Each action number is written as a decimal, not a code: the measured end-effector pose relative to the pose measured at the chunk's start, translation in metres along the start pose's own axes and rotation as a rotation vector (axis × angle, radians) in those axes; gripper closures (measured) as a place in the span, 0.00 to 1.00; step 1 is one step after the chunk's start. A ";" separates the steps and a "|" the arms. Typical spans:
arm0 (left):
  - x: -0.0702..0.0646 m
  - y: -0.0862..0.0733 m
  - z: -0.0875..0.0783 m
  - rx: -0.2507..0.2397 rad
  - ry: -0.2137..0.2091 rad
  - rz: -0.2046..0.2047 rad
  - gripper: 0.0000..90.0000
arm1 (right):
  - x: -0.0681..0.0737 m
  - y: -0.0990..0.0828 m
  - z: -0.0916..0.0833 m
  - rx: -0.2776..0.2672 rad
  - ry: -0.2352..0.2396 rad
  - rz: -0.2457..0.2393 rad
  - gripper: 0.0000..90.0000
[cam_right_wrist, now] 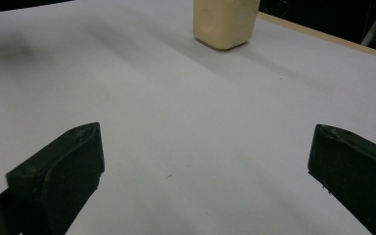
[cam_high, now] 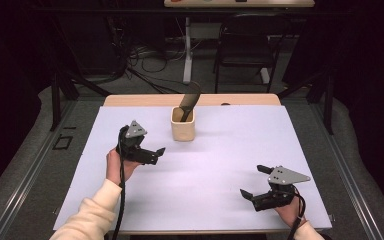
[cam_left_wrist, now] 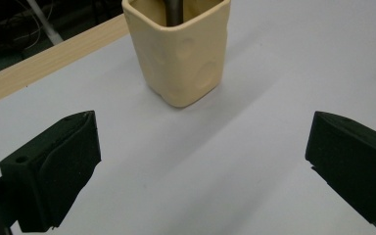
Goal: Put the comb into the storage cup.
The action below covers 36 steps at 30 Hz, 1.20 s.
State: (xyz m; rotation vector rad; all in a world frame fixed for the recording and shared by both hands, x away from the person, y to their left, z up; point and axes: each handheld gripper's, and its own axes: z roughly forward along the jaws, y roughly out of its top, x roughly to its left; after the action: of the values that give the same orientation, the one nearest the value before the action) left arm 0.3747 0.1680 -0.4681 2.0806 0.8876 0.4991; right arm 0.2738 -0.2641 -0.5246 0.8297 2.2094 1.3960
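A cream, dimpled cup (cam_high: pixel 182 129) stands upright at the back middle of the white table cover (cam_high: pixel 215 165). A dark utensil handle (cam_high: pixel 190 99) leans out of it. My left gripper (cam_high: pixel 156 155) hovers left of the cup, open and holding nothing, pointing toward the cup. In the left gripper view the cup (cam_left_wrist: pixel 183 54) is close ahead, beyond the wide-apart jaws of my left gripper (cam_left_wrist: pixel 203 166), with the utensil (cam_left_wrist: pixel 174 10) inside it. My right gripper (cam_high: pixel 252 181) is open near the front right corner. The right gripper view shows the cup (cam_right_wrist: pixel 225 22) far off past my right gripper (cam_right_wrist: pixel 205 176).
A wooden table edge (cam_high: pixel 145 100) runs along the back of the cover. Behind the table are a dark chair (cam_high: pixel 245 45), a white table leg (cam_high: pixel 187 50) and floor cables (cam_high: pixel 145 57). Dark frame rails stand at both sides.
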 end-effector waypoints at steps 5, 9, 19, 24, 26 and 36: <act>-0.007 -0.015 -0.010 -0.010 0.006 -0.008 0.00 | 0.000 0.000 0.000 -0.002 -0.001 0.002 0.00; -0.011 -0.025 -0.016 -0.019 0.018 -0.009 0.00 | 0.000 0.000 0.001 0.002 -0.001 0.004 0.00; -0.022 -0.046 -0.032 -0.050 0.012 -0.047 0.00 | 0.000 0.000 0.000 -0.003 0.002 0.005 0.00; -0.026 -0.054 -0.041 -0.062 0.025 -0.038 0.00 | 0.001 0.000 0.000 -0.003 0.002 0.005 0.00; -0.027 -0.059 -0.044 -0.062 0.031 -0.038 0.00 | 0.001 0.000 0.000 -0.003 0.002 0.006 0.00; -0.032 -0.079 -0.051 -0.070 0.059 -0.048 0.00 | 0.001 0.000 0.001 -0.002 0.006 0.003 0.00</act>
State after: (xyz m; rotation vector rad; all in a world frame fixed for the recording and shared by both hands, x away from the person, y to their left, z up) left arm 0.2892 0.2049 -0.5018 1.9855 0.9389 0.5605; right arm 0.2736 -0.2627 -0.5248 0.8303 2.2119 1.4033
